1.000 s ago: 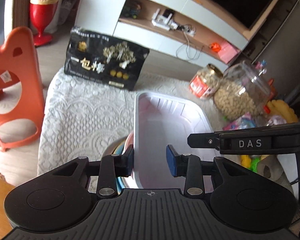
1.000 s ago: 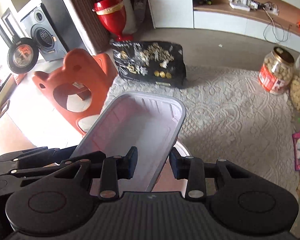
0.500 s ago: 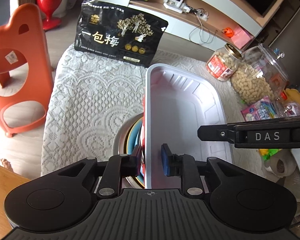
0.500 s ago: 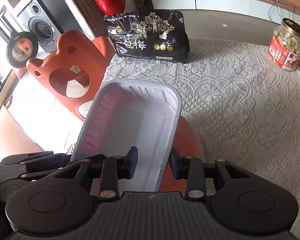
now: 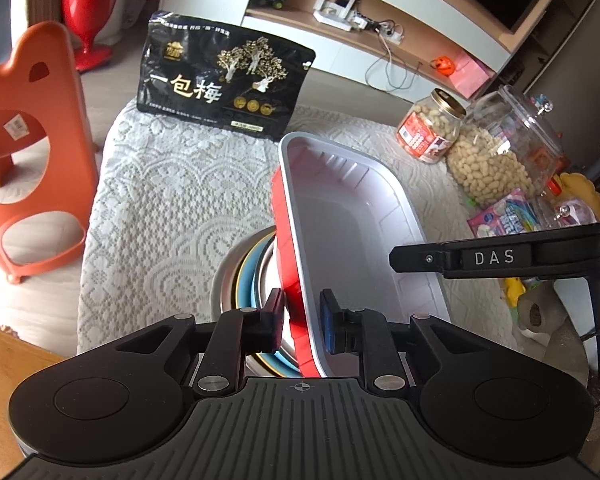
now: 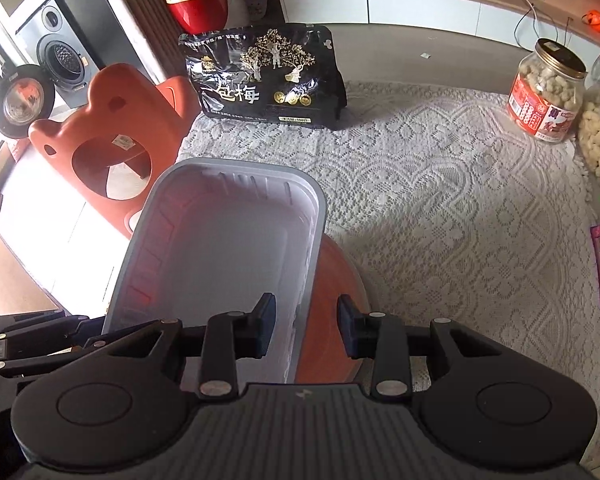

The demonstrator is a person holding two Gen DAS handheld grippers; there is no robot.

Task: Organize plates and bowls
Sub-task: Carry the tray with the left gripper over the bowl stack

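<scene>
- Left gripper (image 5: 300,322): jaws just closed, pinching left wall of red-and-white tray (image 5: 352,232).
- Right gripper (image 6: 306,330): pinches tray's right wall.
- Tray tilted above stacked bowls (image 5: 240,280).

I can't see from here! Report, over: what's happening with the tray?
Left gripper jaws just closing on wall of white tray; right gripper shut on opposite wall. Tray tilted over stacked bowls. Nothing blocking.

One red-and-white tray (image 5: 352,216), one black snack bag (image 5: 224,80) — two nut jars (both full) (image 5: 430,128).
</scene>
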